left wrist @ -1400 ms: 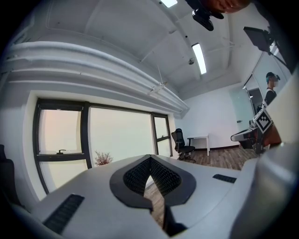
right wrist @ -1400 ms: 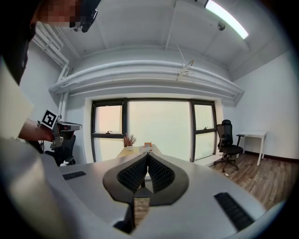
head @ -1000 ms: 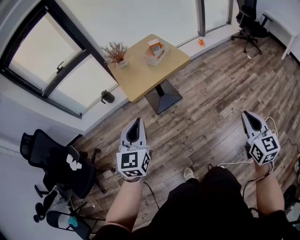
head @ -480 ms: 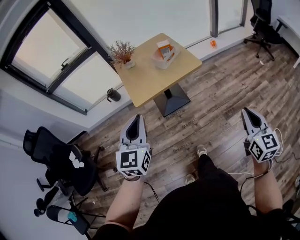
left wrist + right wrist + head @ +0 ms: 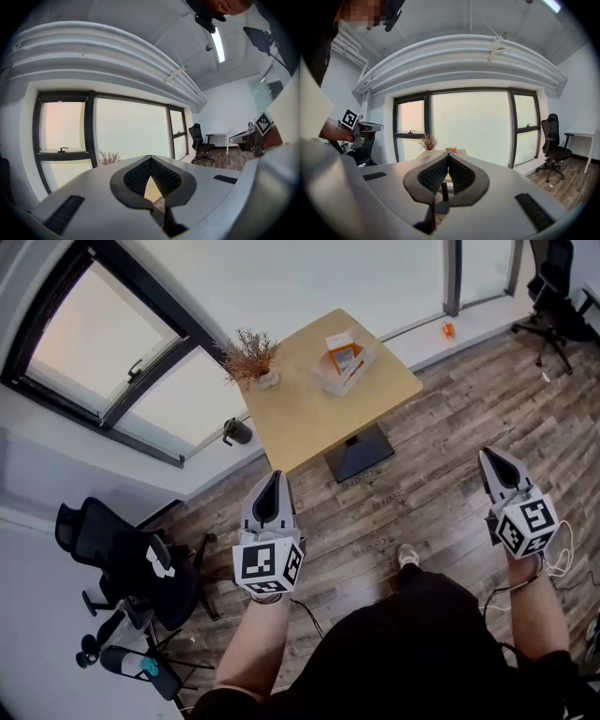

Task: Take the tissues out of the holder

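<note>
Standing well apart from the table (image 5: 300, 404), the person holds the left gripper (image 5: 272, 489) and right gripper (image 5: 493, 468) pinched together, both empty; the tissues (image 5: 343, 351) sit in the holder (image 5: 351, 372) there, so the whole task seems left to do

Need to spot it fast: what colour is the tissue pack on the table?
The tissue pack is orange and white, clearest in the head view.

a small dried plant (image 5: 251, 354) is parked on the wooden surface (image 5: 300, 418) by the big window (image 5: 94, 357). a black office chair (image 5: 127, 563) is seen on the plank floor (image 5: 441, 460), well apart.
</note>
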Action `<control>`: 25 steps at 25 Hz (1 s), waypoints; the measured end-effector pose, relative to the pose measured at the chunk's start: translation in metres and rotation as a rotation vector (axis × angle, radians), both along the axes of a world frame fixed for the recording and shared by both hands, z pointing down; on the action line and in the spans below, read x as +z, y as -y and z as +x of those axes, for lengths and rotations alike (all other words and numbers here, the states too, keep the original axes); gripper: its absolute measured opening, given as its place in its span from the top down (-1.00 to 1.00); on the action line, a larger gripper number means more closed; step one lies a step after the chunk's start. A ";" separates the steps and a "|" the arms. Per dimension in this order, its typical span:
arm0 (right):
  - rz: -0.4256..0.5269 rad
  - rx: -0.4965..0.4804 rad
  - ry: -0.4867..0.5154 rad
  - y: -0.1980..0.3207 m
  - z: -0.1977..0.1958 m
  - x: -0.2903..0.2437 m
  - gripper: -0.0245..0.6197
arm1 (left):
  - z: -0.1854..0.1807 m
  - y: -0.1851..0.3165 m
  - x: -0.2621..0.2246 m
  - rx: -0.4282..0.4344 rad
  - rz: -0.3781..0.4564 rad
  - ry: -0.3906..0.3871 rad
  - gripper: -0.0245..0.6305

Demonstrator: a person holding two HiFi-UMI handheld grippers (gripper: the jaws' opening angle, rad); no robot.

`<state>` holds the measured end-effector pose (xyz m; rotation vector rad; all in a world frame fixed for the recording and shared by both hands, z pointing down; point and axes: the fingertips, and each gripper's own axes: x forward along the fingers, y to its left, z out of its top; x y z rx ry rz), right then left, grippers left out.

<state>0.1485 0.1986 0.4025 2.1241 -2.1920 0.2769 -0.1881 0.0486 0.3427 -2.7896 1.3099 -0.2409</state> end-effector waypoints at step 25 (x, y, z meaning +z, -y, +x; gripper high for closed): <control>-0.032 -0.066 0.017 0.185 0.103 0.026 0.91 | 0.112 0.175 0.008 -0.026 0.010 0.018 0.91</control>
